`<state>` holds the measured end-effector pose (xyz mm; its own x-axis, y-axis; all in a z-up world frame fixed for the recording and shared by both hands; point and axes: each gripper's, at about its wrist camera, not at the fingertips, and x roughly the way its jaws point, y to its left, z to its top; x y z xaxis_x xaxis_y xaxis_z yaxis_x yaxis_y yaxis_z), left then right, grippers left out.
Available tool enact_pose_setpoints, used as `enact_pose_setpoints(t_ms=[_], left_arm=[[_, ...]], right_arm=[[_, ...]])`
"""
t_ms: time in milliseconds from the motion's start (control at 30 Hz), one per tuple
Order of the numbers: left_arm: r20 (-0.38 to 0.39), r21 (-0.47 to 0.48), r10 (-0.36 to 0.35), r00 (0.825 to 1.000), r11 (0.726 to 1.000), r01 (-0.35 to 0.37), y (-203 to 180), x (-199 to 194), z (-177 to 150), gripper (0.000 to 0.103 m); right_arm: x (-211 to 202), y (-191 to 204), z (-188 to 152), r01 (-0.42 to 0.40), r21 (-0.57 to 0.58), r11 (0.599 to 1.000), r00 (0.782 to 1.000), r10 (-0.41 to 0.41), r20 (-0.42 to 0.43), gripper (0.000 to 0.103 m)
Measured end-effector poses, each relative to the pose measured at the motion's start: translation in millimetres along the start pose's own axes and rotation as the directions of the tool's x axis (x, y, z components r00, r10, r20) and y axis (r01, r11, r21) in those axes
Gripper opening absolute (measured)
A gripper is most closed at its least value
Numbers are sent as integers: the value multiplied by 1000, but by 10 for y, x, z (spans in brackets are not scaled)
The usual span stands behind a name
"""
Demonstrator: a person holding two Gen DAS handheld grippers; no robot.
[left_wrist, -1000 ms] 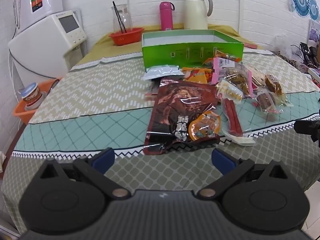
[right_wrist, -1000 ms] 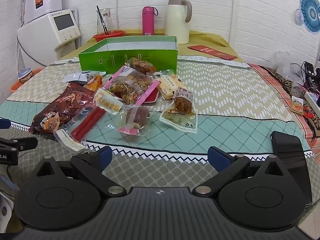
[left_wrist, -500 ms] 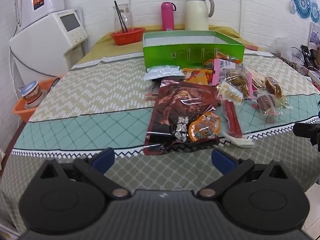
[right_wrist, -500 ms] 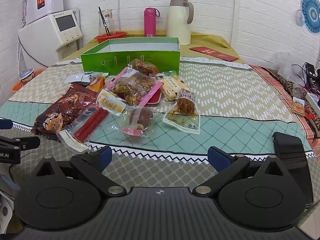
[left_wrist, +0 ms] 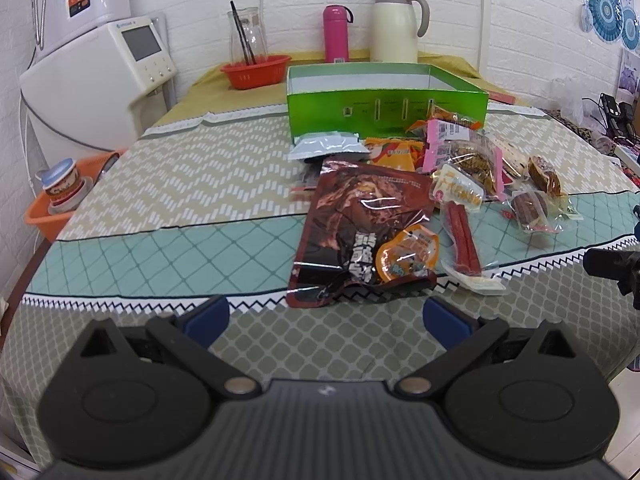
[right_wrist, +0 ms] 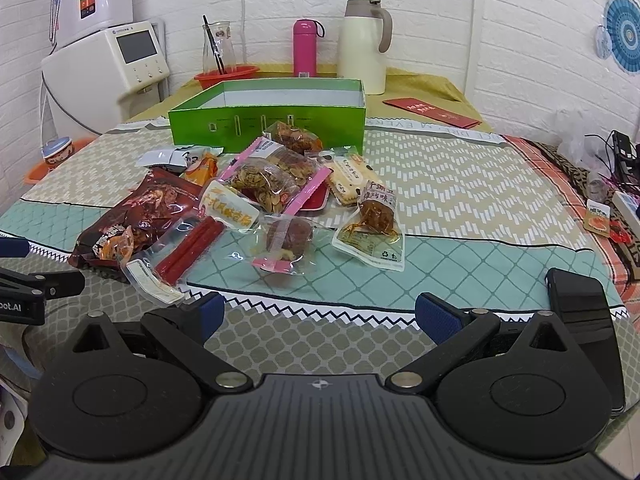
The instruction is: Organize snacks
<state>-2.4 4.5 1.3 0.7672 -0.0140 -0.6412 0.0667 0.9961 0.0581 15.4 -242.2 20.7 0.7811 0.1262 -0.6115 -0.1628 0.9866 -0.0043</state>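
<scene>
We hold both tongs low at the near edge of the desk (left_wrist: 168, 184), each with its blue-padded fingers spread wide apart and gripping nothing. The left tongs (left_wrist: 326, 316) sit just short of the dark pouch (left_wrist: 360, 224), which lies flat with a small orange packet (left_wrist: 406, 254) resting on its near right corner. Beside the pouch on the right lie the red sticks (left_wrist: 462, 238) in a clear wrapper. The right tongs (right_wrist: 316, 316) point at the middle of the snack pile: a round brown snack (right_wrist: 288, 238) in a pink-edged wrapper lies closest, a clear pack of brown meat (right_wrist: 374, 226) just to its right, and a pink-edged bag of biscuits (right_wrist: 276, 174) behind them. A white cracker pack (right_wrist: 348, 178) lies touching that bag on the right. Farther back stands the green box (right_wrist: 272, 120), open on top, with a brown snack bag (right_wrist: 296, 138) leaning against its front wall and a silver pouch (left_wrist: 326, 146) flat near its left corner. All the snacks lie outside the box, on the cloth in front of it. Behind the box we see a red basket (left_wrist: 256, 70), a pink bottle (left_wrist: 336, 34) and a cream jug (left_wrist: 396, 24). A black phone (right_wrist: 580, 300) lies at the desk's near right edge.
</scene>
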Motion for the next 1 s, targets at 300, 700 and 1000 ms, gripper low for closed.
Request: enact_pose_setpoints(t_ms=[300,700,1000], left_arm=[[-3,-10,0,1000,1000,0,16,8,-2,103],[-5,-11,-2,1000,1000,2,10,23,-6,103],[-6,-12,-1,1000,1000,1,11,24,-8,103]], right_arm=[[0,22,3,-4,-9,1000,1000,4,-1,103],[5,53,8,-5,-15,1000,1000,5,-2,103],[7,52,7,-7,-15,1000,1000,7,-1,103]])
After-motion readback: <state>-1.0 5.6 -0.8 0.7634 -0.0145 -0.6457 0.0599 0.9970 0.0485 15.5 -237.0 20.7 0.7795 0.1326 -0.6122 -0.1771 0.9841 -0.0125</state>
